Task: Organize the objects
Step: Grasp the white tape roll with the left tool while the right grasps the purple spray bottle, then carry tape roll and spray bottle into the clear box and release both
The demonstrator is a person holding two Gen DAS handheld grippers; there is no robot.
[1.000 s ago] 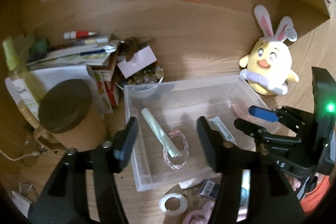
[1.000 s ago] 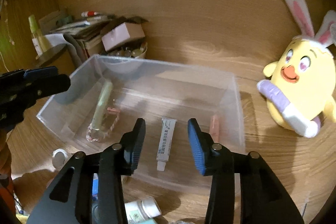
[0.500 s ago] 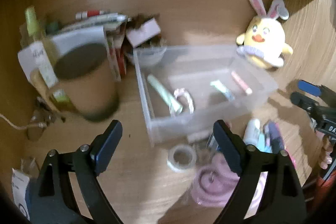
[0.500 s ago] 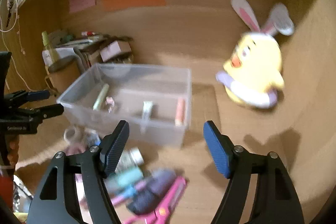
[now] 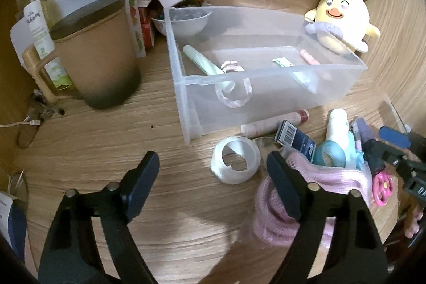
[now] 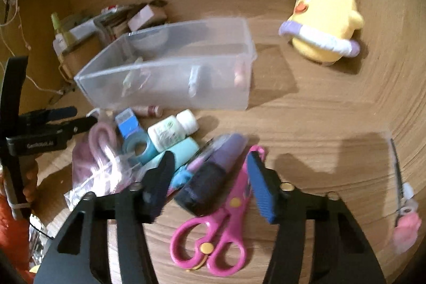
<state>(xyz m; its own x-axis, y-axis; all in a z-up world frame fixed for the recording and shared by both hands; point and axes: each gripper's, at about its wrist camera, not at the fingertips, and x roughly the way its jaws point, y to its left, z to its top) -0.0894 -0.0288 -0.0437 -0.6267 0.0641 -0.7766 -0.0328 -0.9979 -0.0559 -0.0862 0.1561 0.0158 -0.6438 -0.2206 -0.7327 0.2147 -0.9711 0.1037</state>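
A clear plastic bin point(image 5: 266, 95) point(image 6: 170, 81) on the wooden desk holds a pale green tube point(image 5: 202, 61), a pink bracelet point(image 5: 234, 95), a small white tube point(image 5: 283, 62) and a pink stick point(image 5: 308, 57). In front of it lies a pile: a clear tape roll point(image 5: 235, 164), a pink knit item point(image 5: 319, 185), a white bottle point(image 6: 173, 133), a purple tube point(image 6: 213, 177) and pink scissors point(image 6: 221, 225). My left gripper point(image 5: 213, 177) is open and empty, above the tape roll. My right gripper point(image 6: 210, 182) is open and empty, over the purple tube.
A brown mug point(image 5: 98, 55) stands left of the bin, with bottles, papers and a bowl point(image 5: 183, 23) behind it. A yellow bunny-eared plush point(image 6: 324, 25) sits at the back right. A hair clip with a pink charm point(image 6: 404, 217) lies far right.
Both grippers have pulled back from above the bin and dropped toward the pile in front of it. Both have opened wider. Nothing has been picked up.
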